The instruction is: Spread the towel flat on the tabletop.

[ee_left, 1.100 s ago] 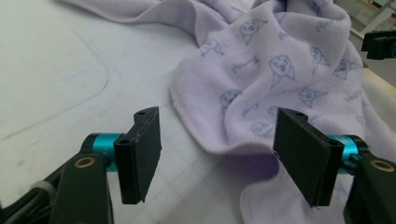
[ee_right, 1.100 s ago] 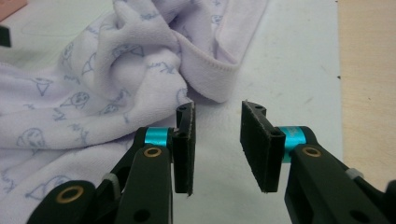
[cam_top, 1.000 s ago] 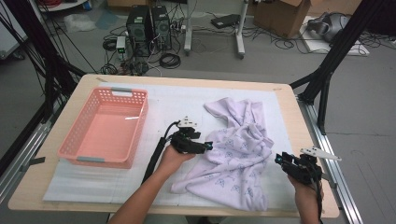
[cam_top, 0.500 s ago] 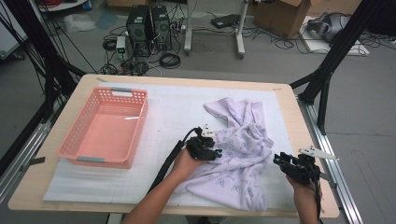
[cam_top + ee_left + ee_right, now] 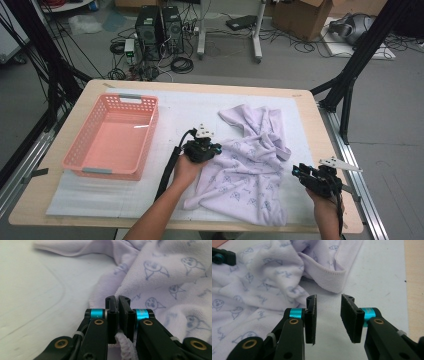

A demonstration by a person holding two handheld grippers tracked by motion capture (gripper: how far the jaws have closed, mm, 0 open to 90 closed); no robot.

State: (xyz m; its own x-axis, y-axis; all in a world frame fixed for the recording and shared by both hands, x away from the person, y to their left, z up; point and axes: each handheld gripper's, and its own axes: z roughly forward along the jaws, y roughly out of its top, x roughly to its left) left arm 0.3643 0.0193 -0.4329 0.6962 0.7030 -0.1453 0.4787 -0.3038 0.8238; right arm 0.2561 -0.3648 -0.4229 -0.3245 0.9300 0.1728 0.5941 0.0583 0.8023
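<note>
The towel [image 5: 250, 165] is pale lilac terry cloth printed with small blue-grey cartoon faces, edged with a plain lilac hem. It lies crumpled and partly spread on the white mat, well to the right of the pink basket [image 5: 112, 137], with one folded corner reaching away toward the mat's far side and a broader rumpled part toward the near edge. Its edge nearest the basket is pinched into a small fold and drawn up slightly.
</note>
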